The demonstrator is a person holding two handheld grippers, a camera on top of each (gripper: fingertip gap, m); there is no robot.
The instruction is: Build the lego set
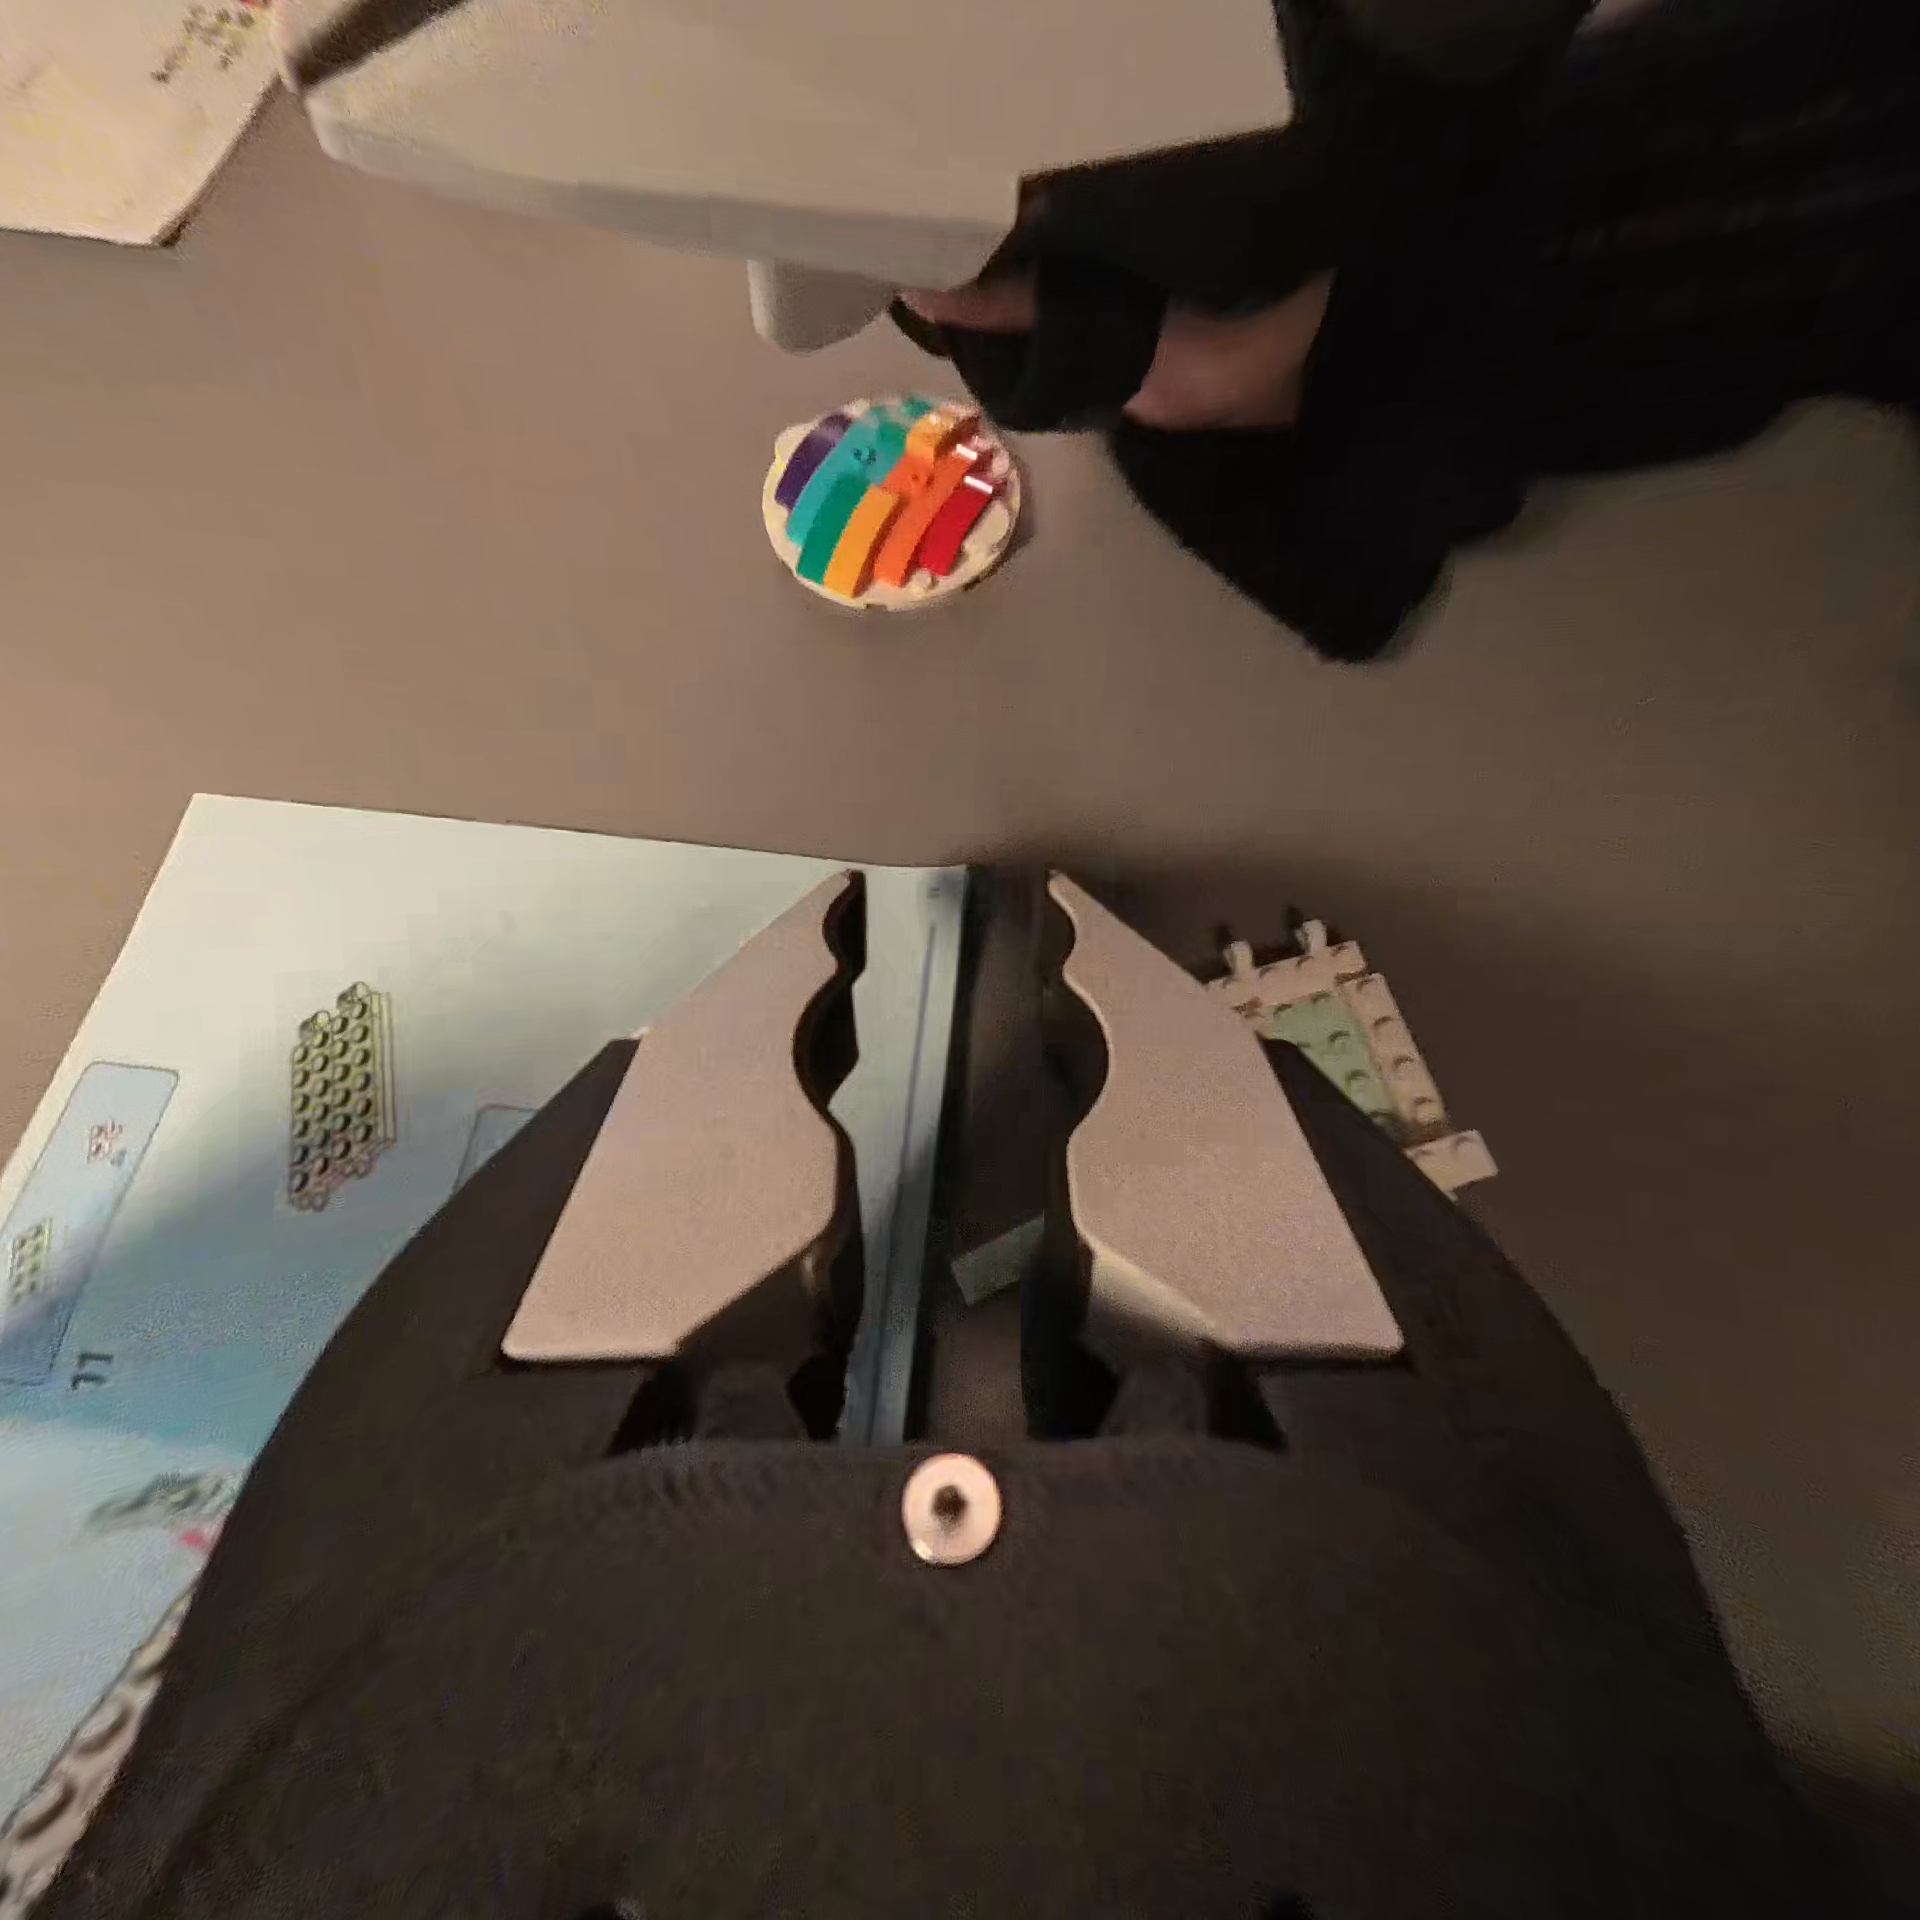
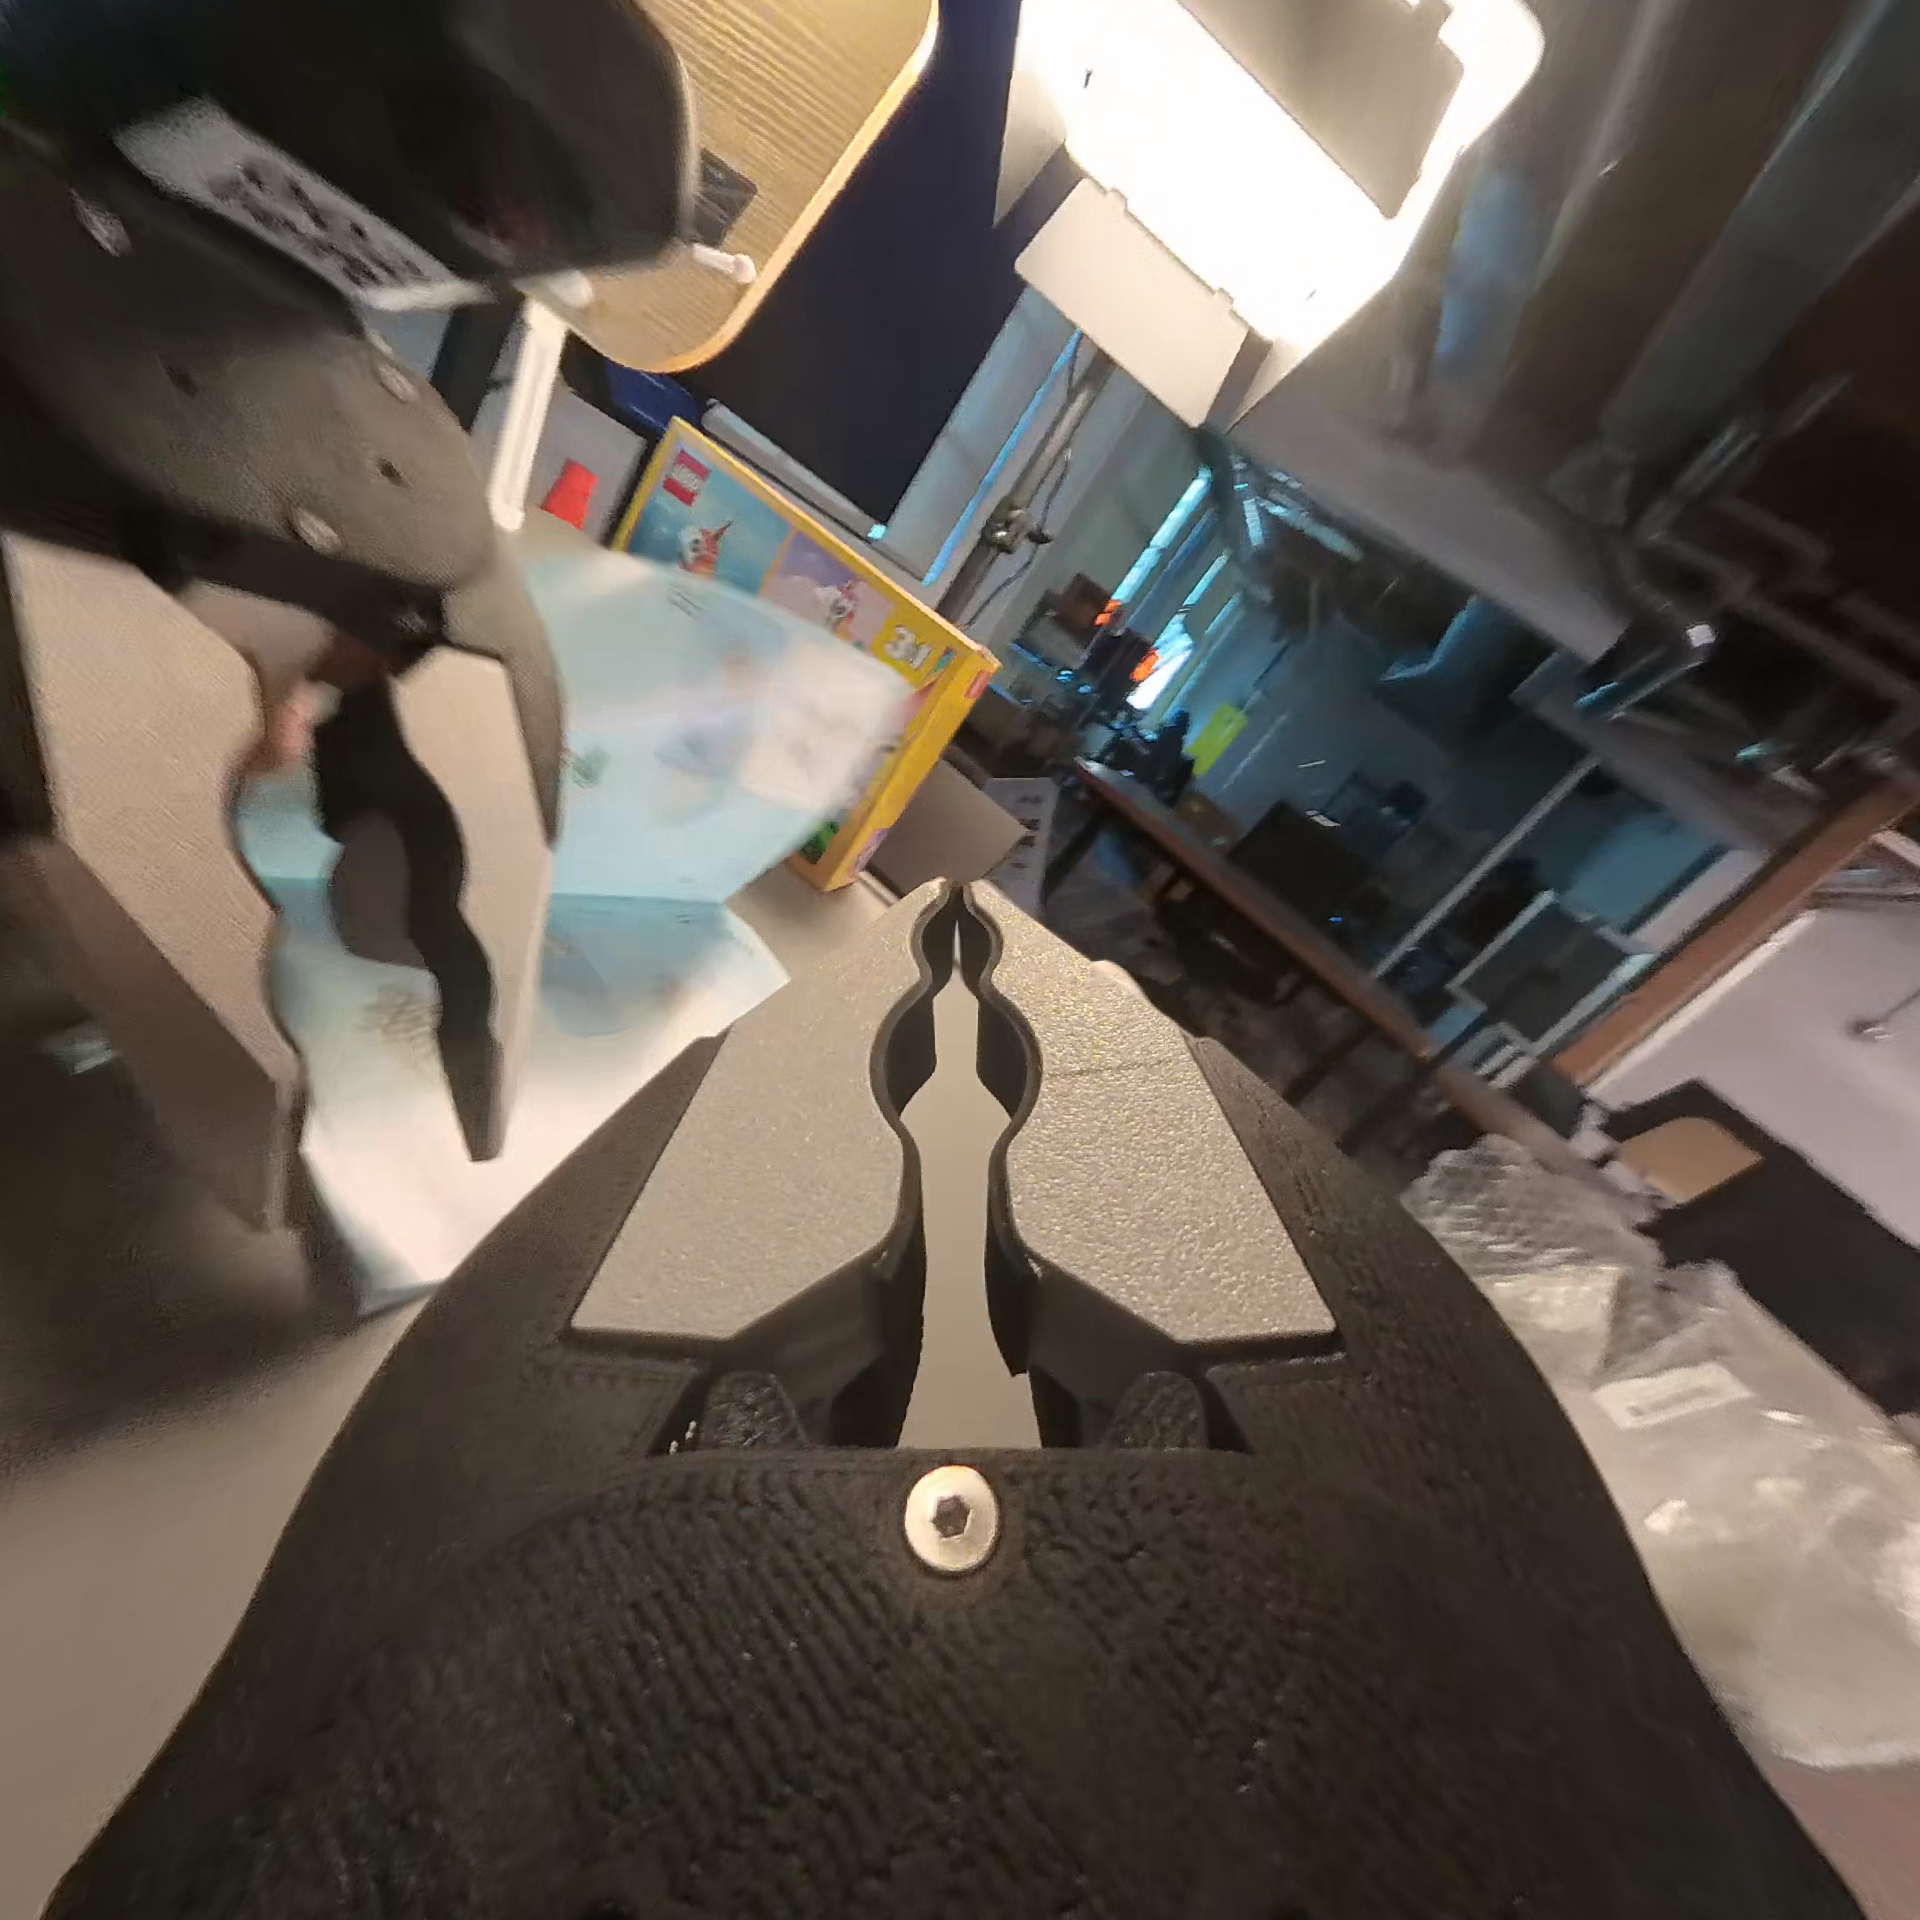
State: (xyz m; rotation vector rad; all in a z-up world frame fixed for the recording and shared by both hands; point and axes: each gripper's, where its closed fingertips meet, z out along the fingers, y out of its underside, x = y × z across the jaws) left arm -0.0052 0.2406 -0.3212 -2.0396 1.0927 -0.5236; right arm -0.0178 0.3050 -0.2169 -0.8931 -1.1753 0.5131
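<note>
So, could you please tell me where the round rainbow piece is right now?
In the left wrist view, the round rainbow piece lies on the grey table, beyond the instruction booklet and just beside the person's dark-gloved hand.

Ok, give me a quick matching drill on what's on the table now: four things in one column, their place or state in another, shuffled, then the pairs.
Things:
1. round rainbow piece
2. instruction booklet
3. white and pale green plate assembly
4. right gripper

Places or states:
A. under the left gripper's fingers, lying open
B. fingers nearly together, holding nothing
C. alone on the table, beyond the booklet's far edge
D. on the table beside the booklet's right edge

Pairs: 1-C, 2-A, 3-D, 4-B
</note>
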